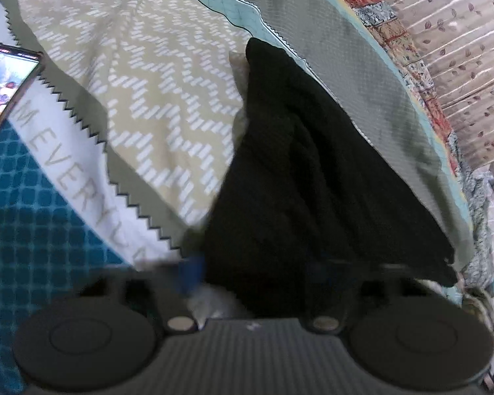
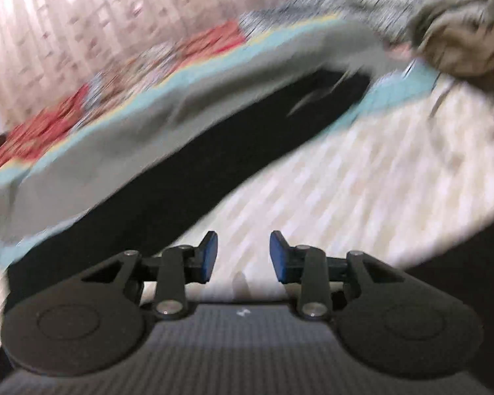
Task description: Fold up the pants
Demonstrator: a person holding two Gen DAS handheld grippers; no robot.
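The black pants [image 1: 306,171] lie on a patterned bedspread [image 1: 141,92], stretching from my left gripper away to the upper middle. My left gripper [image 1: 253,276] sits at the near end of the pants; the cloth drapes over its jaws and hides most of them, with one blue pad [image 1: 189,275] showing at the left. In the right wrist view the pants [image 2: 187,171] lie as a long dark band running diagonally. My right gripper [image 2: 243,256] is open and empty, just right of that band, above the bedspread [image 2: 362,181].
A phone [image 1: 6,82] with a lit screen lies at the left on the bed. A crumpled beige cloth [image 2: 464,29] lies at the far right. A patchwork quilt edge [image 1: 408,62] and curtains [image 1: 464,39] lie beyond the bed.
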